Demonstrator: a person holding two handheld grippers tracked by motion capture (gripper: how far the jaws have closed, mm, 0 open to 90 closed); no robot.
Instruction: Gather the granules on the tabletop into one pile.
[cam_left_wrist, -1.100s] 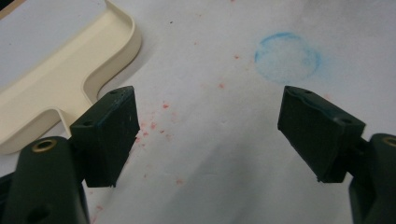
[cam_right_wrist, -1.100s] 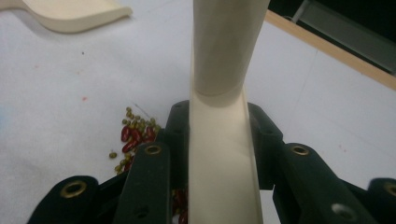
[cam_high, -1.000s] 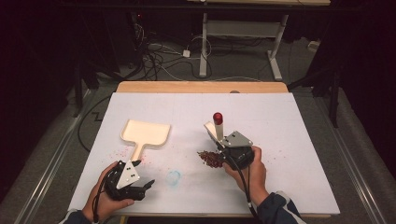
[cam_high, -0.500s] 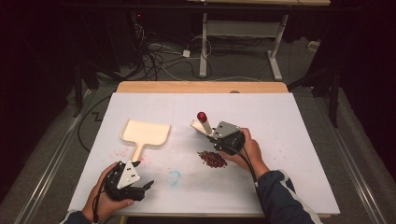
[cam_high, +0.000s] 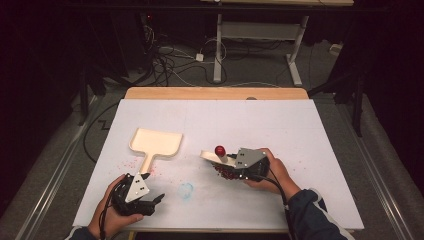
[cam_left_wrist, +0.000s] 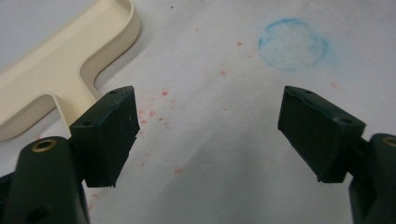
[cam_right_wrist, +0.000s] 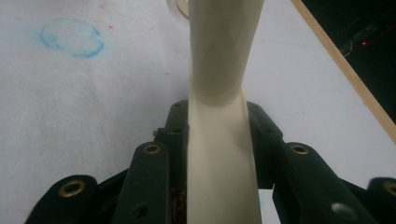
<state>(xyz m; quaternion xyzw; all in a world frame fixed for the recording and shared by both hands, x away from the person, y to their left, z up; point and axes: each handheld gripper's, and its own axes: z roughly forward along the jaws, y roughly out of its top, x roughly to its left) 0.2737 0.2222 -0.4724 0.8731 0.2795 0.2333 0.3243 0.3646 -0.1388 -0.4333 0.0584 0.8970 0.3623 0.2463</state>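
My right gripper (cam_high: 231, 162) is shut on the cream handle (cam_right_wrist: 218, 116) of a small tool with a red knob (cam_high: 220, 150) at its far end. The tool points left, low over a pile of dark red bits (cam_high: 222, 172). A cream dustpan (cam_high: 156, 142) lies flat to the left, its handle towards the front. My left gripper (cam_high: 156, 200) rests near the table's front left with its jaws wide apart. Nothing is between them, and it sits just short of the dustpan's handle (cam_left_wrist: 70, 93).
A faint blue ring stain (cam_high: 186, 190) marks the white tabletop (cam_high: 300, 130) between the two hands. Small red specks (cam_left_wrist: 154, 112) are scattered by the dustpan handle. A wooden edge (cam_high: 215, 93) runs along the far side, with cables and desk legs on the floor beyond.
The right hand swung the tool to the left, then came back down over the pile, and the red knob now sits lower. The left gripper has stayed put.
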